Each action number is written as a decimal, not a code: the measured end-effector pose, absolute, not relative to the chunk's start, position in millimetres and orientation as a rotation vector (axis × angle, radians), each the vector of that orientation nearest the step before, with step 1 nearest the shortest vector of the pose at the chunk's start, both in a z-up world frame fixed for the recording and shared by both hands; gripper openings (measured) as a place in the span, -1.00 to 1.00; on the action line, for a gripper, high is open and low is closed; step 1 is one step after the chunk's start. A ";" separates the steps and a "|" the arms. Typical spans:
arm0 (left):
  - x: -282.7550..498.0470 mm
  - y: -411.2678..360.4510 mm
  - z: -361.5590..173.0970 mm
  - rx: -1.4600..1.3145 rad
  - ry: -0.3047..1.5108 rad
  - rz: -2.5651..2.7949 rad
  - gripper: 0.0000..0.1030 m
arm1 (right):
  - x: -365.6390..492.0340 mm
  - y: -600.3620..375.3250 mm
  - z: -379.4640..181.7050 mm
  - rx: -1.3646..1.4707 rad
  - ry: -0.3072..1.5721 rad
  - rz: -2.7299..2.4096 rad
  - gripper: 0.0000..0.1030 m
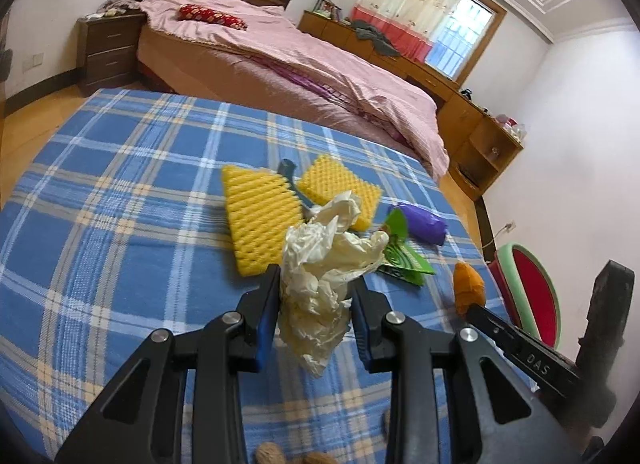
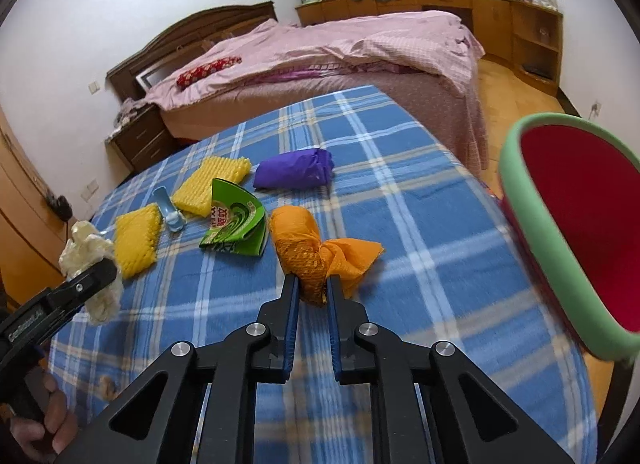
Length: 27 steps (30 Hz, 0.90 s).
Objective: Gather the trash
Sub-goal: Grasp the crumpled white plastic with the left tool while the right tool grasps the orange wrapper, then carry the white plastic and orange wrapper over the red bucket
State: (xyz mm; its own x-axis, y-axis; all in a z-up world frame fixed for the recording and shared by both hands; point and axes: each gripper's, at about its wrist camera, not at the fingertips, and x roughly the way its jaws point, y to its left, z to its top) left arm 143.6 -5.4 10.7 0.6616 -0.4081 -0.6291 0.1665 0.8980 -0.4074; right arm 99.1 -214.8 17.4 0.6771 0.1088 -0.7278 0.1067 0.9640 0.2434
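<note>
Tissue (image 1: 320, 288), cream and crumpled, stands pinched between the pads of the left hand-held gripper (image 1: 316, 292) above the blue plaid counter (image 1: 120, 224), its long axis running away from the camera. Beyond it lie two yellow foam nets (image 1: 258, 220), a green wrapper (image 1: 400, 248) and a purple bag (image 1: 426, 224).

From the right wrist, the right hand-held gripper (image 2: 313, 284) clamps an orange mesh bag (image 2: 308, 248); its knotted tail points right, towards the red bin with a green rim (image 2: 560, 248).
</note>
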 end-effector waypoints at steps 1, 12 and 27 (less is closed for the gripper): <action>141.8 -6.4 13.3 -0.327 0.782 -0.338 -0.36 | 92.5 -216.9 20.3 0.279 0.820 -0.002 -0.74; 98.9 -22.2 63.2 -0.299 0.703 -0.390 -0.36 | 25.7 -248.0 54.1 0.313 0.729 -0.061 -0.74; 68.9 -108.8 106.1 -0.197 0.662 -0.541 -0.36 | -31.4 -337.0 87.1 0.345 0.601 -0.218 -0.74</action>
